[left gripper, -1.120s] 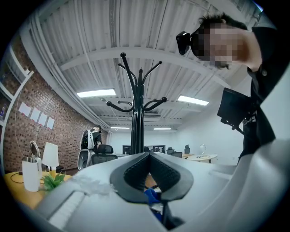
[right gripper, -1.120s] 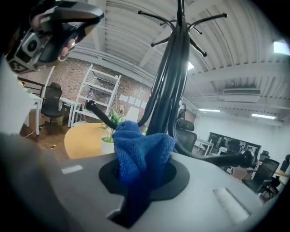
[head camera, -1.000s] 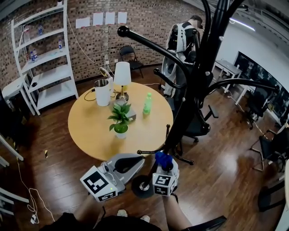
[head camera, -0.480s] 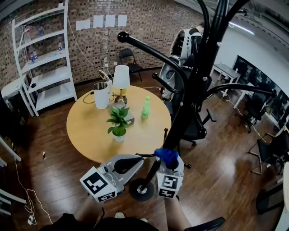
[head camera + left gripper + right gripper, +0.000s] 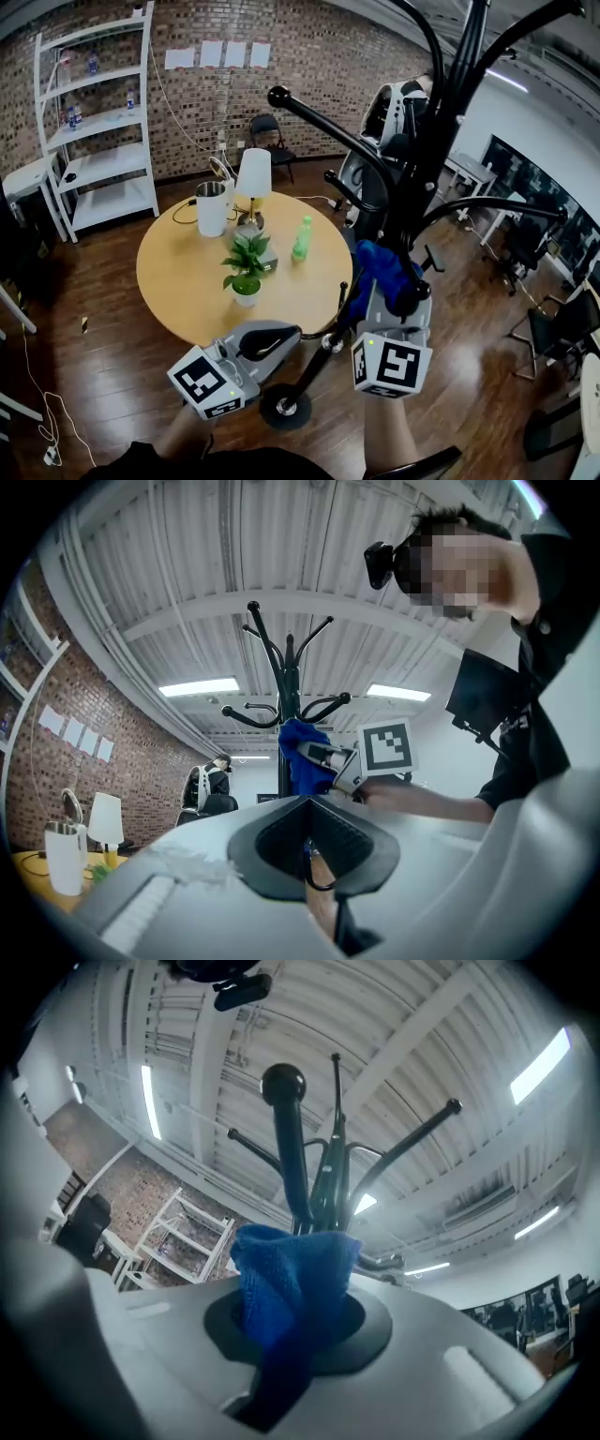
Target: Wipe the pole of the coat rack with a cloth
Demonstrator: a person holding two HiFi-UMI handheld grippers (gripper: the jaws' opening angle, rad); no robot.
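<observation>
The black coat rack pole [image 5: 424,159] rises from its round base [image 5: 284,408] on the floor. My right gripper [image 5: 394,305] is shut on a blue cloth [image 5: 380,265], which is pressed against the pole about halfway up. In the right gripper view the cloth [image 5: 291,1269] bunches out of the jaws, with the pole [image 5: 323,1180] and its arms just behind. My left gripper [image 5: 281,336] stays low beside the pole, jaws together and nothing seen between them. The left gripper view shows the rack [image 5: 286,682], the cloth [image 5: 302,754] and the right gripper [image 5: 330,761].
A round wooden table [image 5: 178,272] behind the rack carries a potted plant [image 5: 246,272], a green bottle [image 5: 302,238], a lamp [image 5: 253,178] and a kettle [image 5: 213,202]. White shelving [image 5: 94,141] lines the brick wall. Office chairs [image 5: 553,328] stand to the right.
My right gripper has risen with the blue cloth along the pole, from near the base to about mid height. The left gripper has hardly moved.
</observation>
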